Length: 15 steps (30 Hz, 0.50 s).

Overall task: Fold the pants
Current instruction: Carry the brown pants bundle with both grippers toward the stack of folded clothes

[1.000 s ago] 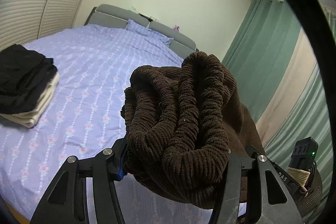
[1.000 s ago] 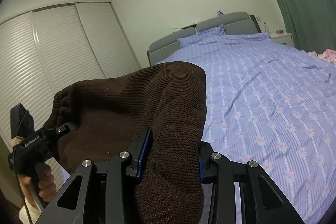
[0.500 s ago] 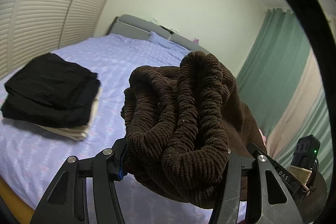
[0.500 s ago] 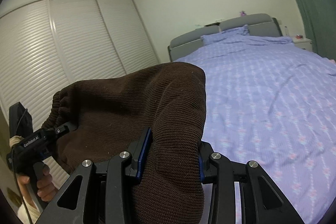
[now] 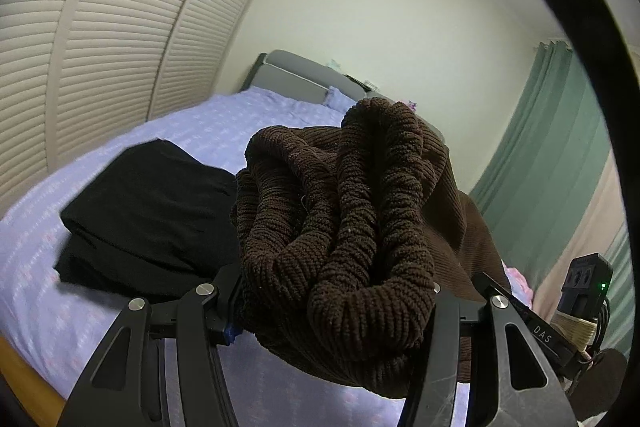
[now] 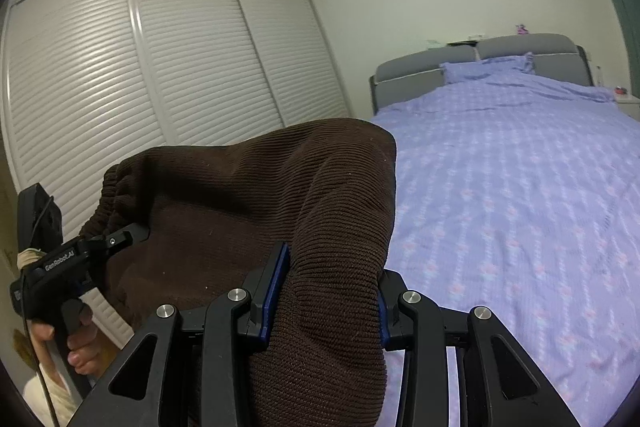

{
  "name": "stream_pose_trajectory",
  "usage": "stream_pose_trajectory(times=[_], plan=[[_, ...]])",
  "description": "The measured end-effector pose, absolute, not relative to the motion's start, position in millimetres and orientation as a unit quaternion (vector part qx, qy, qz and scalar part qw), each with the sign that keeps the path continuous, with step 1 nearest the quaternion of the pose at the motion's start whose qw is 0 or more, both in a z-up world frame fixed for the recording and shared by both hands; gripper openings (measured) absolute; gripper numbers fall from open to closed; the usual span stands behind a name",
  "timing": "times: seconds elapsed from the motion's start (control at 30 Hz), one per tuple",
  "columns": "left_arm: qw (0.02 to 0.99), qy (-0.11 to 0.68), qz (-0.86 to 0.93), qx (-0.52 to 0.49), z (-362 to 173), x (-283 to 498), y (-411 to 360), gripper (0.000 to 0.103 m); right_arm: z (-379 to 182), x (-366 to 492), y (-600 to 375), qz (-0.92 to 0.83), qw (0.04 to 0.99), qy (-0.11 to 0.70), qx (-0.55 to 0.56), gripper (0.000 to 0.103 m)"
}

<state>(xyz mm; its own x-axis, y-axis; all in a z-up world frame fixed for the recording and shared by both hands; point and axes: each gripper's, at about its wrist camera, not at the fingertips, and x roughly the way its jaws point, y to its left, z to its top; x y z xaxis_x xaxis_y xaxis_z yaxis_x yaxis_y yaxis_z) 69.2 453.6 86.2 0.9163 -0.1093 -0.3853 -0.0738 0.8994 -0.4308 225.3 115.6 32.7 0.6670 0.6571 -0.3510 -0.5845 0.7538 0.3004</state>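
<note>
The brown ribbed pants (image 5: 340,227) hang in the air between both grippers, above the bed. My left gripper (image 5: 336,311) is shut on the bunched elastic waistband. My right gripper (image 6: 328,291) is shut on a thick fold of the same pants (image 6: 280,195). In the right wrist view the left gripper (image 6: 116,239) shows at the far left, gripping the waistband, with the person's hand below it. In the left wrist view the right gripper's body (image 5: 584,283) shows at the lower right; its fingers are hidden by cloth.
A stack of folded clothes with a black garment on top (image 5: 152,215) lies on the lilac bedspread (image 6: 520,187), just left of my left gripper. A grey headboard (image 6: 480,59) and pillow stand at the far end. Louvred wardrobe doors (image 6: 160,67) run along the left. Green curtains (image 5: 552,155) hang on the right.
Both grippers have swung left with the pants still held. The folded stack has come much closer to my left gripper. The wardrobe doors fill more of both views.
</note>
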Motion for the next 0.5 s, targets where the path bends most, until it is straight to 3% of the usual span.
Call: stream_pose_trajectory(times=[0.5], plan=[[0.942, 0.215, 0.057, -0.25, 79, 116, 602, 0.055, 39, 290, 260, 0.388, 0.887, 0.246, 0.042, 0.037]])
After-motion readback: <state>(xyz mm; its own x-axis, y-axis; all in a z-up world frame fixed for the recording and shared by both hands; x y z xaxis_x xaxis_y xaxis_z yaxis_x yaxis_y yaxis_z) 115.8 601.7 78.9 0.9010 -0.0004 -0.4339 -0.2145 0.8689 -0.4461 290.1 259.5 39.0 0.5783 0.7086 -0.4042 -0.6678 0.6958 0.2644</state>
